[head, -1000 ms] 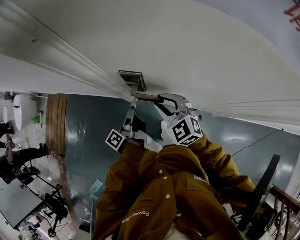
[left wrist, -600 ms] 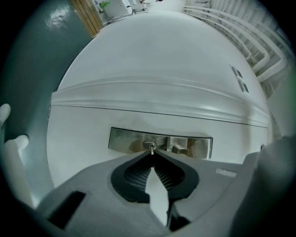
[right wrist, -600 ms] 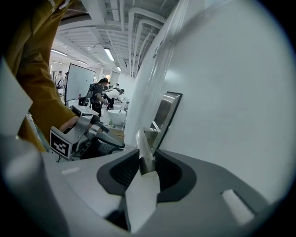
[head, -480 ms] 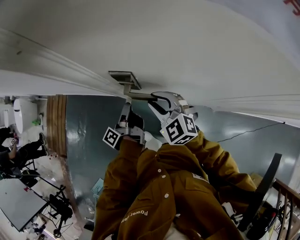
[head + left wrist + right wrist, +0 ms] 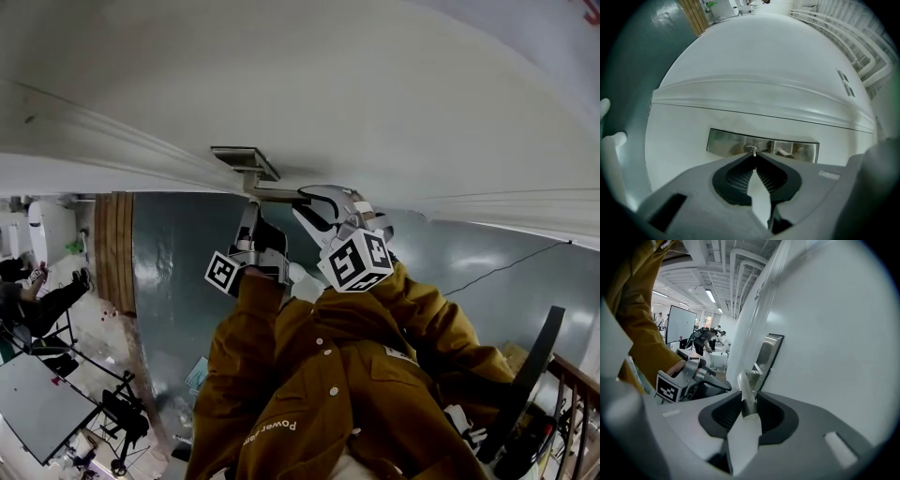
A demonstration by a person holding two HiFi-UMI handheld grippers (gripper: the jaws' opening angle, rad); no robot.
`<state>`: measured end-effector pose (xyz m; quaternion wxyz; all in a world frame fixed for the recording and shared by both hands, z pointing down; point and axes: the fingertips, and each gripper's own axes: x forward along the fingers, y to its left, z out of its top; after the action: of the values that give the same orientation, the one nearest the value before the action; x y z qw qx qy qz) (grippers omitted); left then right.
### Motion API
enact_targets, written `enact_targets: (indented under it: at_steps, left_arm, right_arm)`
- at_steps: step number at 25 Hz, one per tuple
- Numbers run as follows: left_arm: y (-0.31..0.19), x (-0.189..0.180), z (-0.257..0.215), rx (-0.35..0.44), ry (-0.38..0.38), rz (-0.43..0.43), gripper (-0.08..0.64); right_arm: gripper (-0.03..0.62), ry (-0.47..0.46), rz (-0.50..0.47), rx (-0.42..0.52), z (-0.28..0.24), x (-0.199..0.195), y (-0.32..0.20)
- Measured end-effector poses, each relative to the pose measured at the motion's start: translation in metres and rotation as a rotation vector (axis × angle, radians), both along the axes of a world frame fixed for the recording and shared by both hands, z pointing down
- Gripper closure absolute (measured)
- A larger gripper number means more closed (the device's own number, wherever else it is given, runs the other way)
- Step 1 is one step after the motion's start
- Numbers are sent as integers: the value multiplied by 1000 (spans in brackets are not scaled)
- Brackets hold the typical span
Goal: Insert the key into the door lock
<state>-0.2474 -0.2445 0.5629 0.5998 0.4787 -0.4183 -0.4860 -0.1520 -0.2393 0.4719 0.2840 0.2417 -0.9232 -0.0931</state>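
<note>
Reaching forward out of a brown jacket, both arms are held close together and stretched toward a white door. In the head view the left gripper is aimed roughly level at the metal lock plate, while the right gripper is set just beside it on the right, angled somewhat downward.

In the left gripper view, the jaws are drawn almost together, and a small key is pinched between their tips. Only a thin sliver of metal can be made out beyond the pads. The key is placed right at the oval keyhole in the left half of the plate, its tip meeting the opening. How far it has gone in cannot be told. The stub of the door handle is seen further right on the same plate.

In the right gripper view, the jaws are partly closed and clamped on the lever of the handle, which is held upright between the two dark pads. The lever is joined to the plate just ahead of the jaws. The left gripper, with its square-marked cube, is seen at the left of that view, close beside the handle.
</note>
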Motion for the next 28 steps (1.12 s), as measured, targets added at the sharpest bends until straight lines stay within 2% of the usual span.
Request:
enact_targets:
  at_steps: [10,15,19,21,23,25,28]
  left_arm:
    - [-7,7,-1,-6,-42,1,530]
    - [-30,9,1,-10,-47,18,524]
    - [-37,20,0,18,-59,38,525]
    - [-33,20,-2,32,-108,58,524]
    - [-22,19,-1,26,-165,75,459]
    - [-6,18,2,14,-217,98,433]
    - [22,11,-5,-5,-292,87,437]
  right_arm:
    - [484,-6,1,-3,0,3,5]
    - [485,-1,-1,-1,-1,2,-3]
    - [483,2,2,-2,1,12,-8]
    - [480,1,5,5,0,12,-7]
    - [461,-6,12,25,-3,12,-7]
    - [435,-16,15,30,-5,11,-9]
    - [419,-33,13,19,-11,11,-8]
